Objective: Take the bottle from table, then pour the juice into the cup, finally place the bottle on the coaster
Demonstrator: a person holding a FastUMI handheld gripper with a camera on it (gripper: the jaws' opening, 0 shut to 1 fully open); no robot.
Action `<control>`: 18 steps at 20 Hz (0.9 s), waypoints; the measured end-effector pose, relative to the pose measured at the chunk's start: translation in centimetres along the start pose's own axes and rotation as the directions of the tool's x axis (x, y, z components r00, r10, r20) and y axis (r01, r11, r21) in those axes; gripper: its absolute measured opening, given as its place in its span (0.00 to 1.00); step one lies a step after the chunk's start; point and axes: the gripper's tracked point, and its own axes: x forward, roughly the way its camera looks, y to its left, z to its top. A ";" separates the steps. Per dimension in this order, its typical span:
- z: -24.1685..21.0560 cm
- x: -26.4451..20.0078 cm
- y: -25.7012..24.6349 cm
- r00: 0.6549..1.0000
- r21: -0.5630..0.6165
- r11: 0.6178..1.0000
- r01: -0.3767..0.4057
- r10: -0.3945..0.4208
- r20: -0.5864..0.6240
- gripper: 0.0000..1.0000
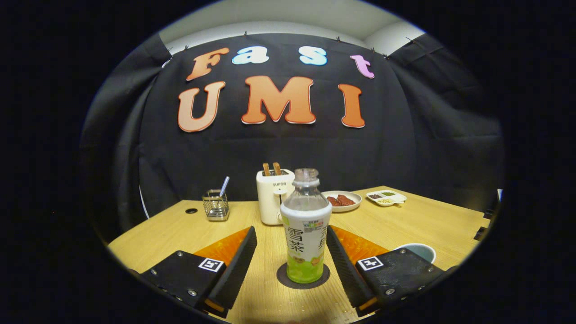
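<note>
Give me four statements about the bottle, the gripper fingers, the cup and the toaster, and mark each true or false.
1. The bottle stands upright on the dark coaster. True.
2. The gripper is shut on the bottle. False: its fingers stand apart either side, the one by the cup close to it.
3. The cup lies behind the toaster. False: it sits beside one finger, nearer than the toaster.
4. Two slices stick out of the toaster. True.
</note>
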 end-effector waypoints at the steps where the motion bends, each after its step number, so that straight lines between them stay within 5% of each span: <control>1: 1.1 -0.7 0.4 1.000 0.007 1.000 -0.005 0.005 0.025 0.93; 18: 19.8 -11.9 10.7 0.958 -0.081 0.983 -0.163 0.178 0.227 0.94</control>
